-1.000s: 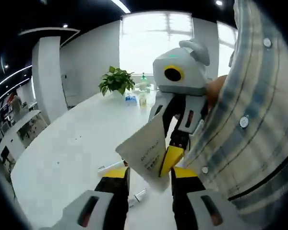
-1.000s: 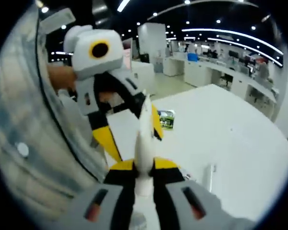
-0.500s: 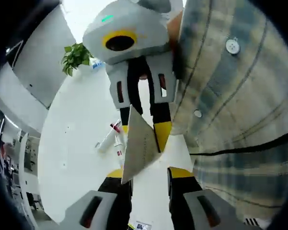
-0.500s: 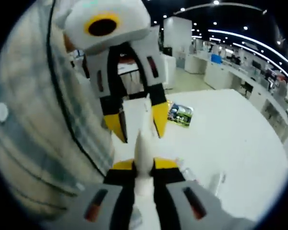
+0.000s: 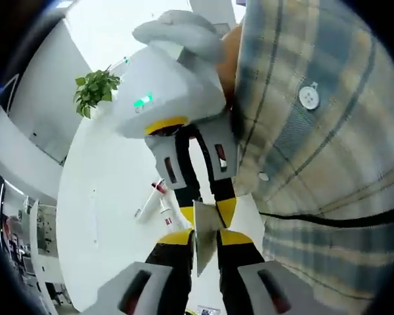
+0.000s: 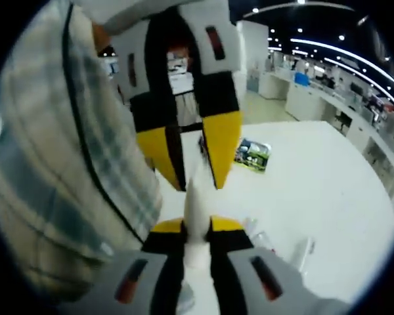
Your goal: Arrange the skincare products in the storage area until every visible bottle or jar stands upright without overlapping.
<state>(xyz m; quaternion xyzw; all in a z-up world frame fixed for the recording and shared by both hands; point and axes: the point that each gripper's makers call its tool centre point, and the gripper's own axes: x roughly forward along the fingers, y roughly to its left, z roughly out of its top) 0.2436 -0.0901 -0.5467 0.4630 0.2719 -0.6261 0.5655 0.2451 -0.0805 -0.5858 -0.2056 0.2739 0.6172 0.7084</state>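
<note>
A white squeeze tube (image 5: 204,248) hangs in the air between my two grippers, which face each other. My right gripper (image 6: 197,226) is shut on the tube (image 6: 197,205) near its thick end, with the flat end pointing away. My left gripper (image 5: 205,237) has its yellow-tipped jaws pressed against both sides of the flat end. In the left gripper view the right gripper (image 5: 207,211) comes down from above, just beyond the tube. From the right gripper view, the left gripper (image 6: 196,185) straddles the tube's far end.
A white table (image 5: 105,210) lies below, with two slim tubes (image 5: 150,198) on it, one red-capped. A green-printed packet (image 6: 253,154) and another small tube (image 6: 308,252) also lie on the table. A potted plant (image 5: 95,92) stands far off. A person's plaid shirt (image 5: 322,164) is close by.
The left gripper has slid closer along the tube and its jaws have narrowed onto the flat end. The right gripper has stayed shut on the tube. Both views have rolled.
</note>
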